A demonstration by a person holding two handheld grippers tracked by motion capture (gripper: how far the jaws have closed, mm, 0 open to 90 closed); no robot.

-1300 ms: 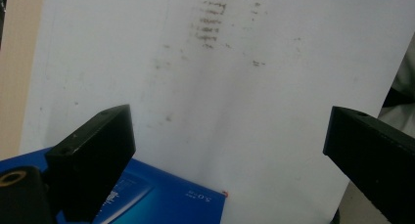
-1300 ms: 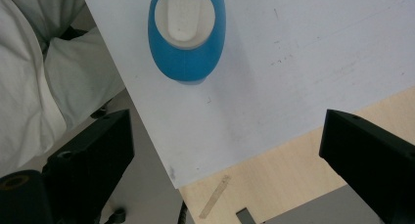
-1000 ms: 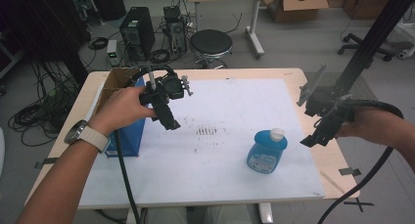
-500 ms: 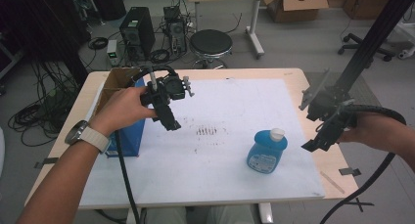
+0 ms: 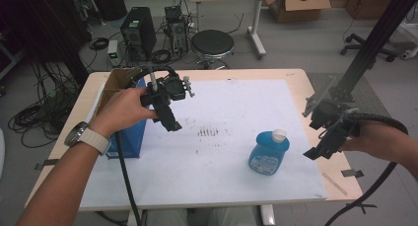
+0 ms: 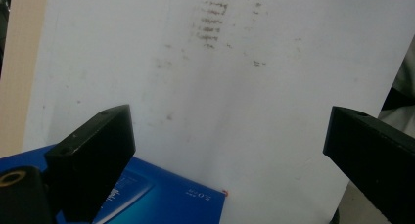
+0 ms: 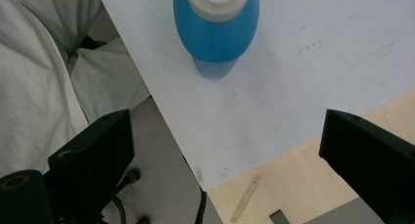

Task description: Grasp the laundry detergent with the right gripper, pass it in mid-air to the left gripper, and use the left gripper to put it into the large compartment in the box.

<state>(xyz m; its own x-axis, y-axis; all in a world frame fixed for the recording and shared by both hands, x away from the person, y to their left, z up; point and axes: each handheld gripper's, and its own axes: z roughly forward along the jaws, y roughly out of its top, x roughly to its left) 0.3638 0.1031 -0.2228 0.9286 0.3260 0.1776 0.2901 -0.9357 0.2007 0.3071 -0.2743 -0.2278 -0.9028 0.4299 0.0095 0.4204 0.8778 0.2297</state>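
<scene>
The blue bottle of liquid stands upright on the white sheet, toward my right and near the front edge, white cap on top. In the right gripper view I look down on that cap from above and off to one side, with the sheet's corner and the bare table under the jaws.

My right gripper hangs beside the bottle, apart from it, jaws spread wide and empty. My left gripper hovers well away over the sheet's left part, jaws also wide with nothing between them, just above the blue box at the table's left edge.

I judge the bottle is what I go for next. The risks: it is tall and rounded, so a jaw arriving from the side could knock it over. The sheet's edge is close, so a tipped bottle could roll off the table. A pinch on the cap alone might slip.
</scene>
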